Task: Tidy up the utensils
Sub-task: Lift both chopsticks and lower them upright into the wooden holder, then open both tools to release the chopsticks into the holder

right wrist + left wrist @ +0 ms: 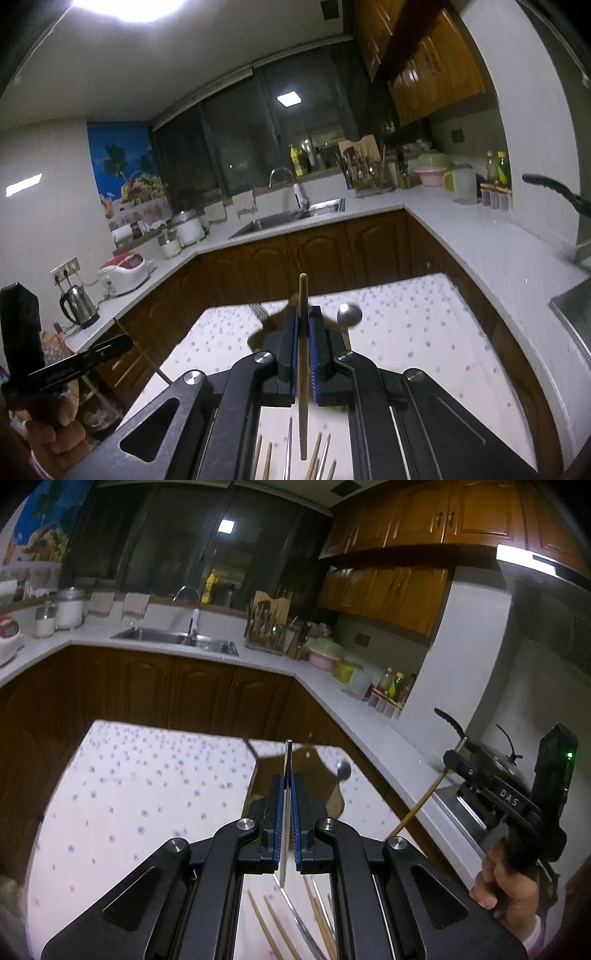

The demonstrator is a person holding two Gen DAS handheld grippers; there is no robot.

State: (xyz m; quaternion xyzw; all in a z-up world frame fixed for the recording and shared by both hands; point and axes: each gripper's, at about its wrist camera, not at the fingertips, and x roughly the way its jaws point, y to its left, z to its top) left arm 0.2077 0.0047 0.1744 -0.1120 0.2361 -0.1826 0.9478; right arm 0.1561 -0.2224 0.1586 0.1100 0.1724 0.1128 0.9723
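Observation:
My left gripper [288, 781] is shut on a thin silver chopstick [285, 834] that runs lengthwise between its blue pads. My right gripper [303, 310] is shut on a wooden chopstick [303, 369]; from the left wrist it appears at the right [452, 760] with the wooden stick [417, 805] slanting down. Both are above the table with the flowered cloth [147, 794]. Ahead on the cloth stands a brown holder [267, 771] with a fork [258, 310] and a spoon [349, 314] in it. Several loose chopsticks [317, 454] lie on the cloth below the grippers.
White counters wrap around behind the table, with a sink [177, 637], a utensil rack [266, 627], bowls and bottles [391, 686]. A pan with a black handle [452, 722] sits on the stove at right. A kettle [79, 306] and a rice cooker [123, 271] stand on the left counter.

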